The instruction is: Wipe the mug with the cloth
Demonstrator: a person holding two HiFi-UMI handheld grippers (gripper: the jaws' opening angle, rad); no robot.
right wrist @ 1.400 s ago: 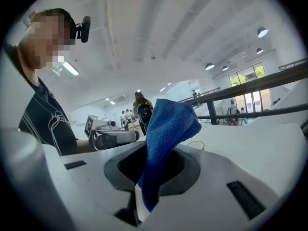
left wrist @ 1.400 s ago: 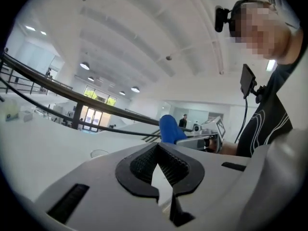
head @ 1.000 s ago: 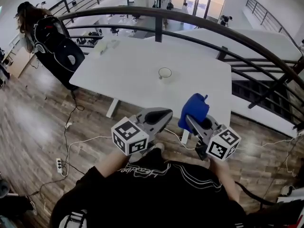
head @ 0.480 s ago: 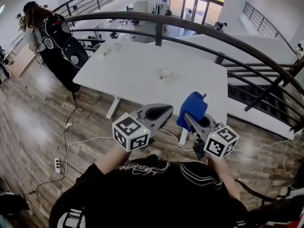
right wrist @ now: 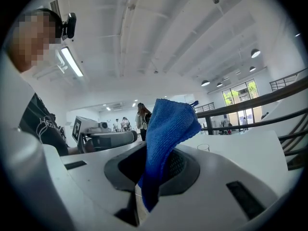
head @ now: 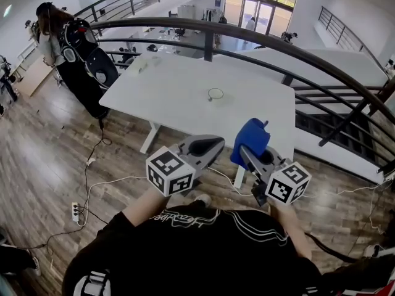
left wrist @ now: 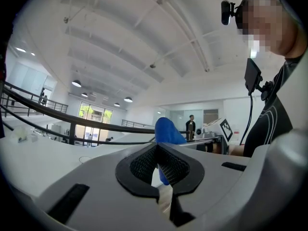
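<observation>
Mug (head: 215,94) sits upright on the white table (head: 166,97), just above the middle of the head view and well apart from both of your grippers. In the right gripper view it shows as a small clear-looking cup (right wrist: 203,147) right of centre, on the pale tabletop beyond the jaws.

Your right gripper (head: 248,154) is clenched on the blue cloth (head: 252,142). In its own view the jaws pinch the lower end of the cloth (right wrist: 166,129), and the rest stands up out of them in a loose fold that leans to the right. In the head view the cloth bunches over the gripper's tips, lower right of centre, in front of the table's near edge.

Your left gripper (head: 213,145) is pressed closed with nothing between its jaws. In its own view the tips meet (left wrist: 157,146), and the blue seen above them and through the gap is the cloth (left wrist: 167,129) held beside it, not something it grips. In the head view both grippers sit side by side in the lower middle, held out in front of your dark top and pointing up the frame toward the table, with their marker cubes nearest you.

A dark curved railing (head: 247,32) crosses the upper half of the head view behind the table. A person (head: 52,29) stands at the upper left, beside dark gear. Cables run over the wooden floor (head: 49,147) at the left to a power strip (head: 75,213) in the lower left.
</observation>
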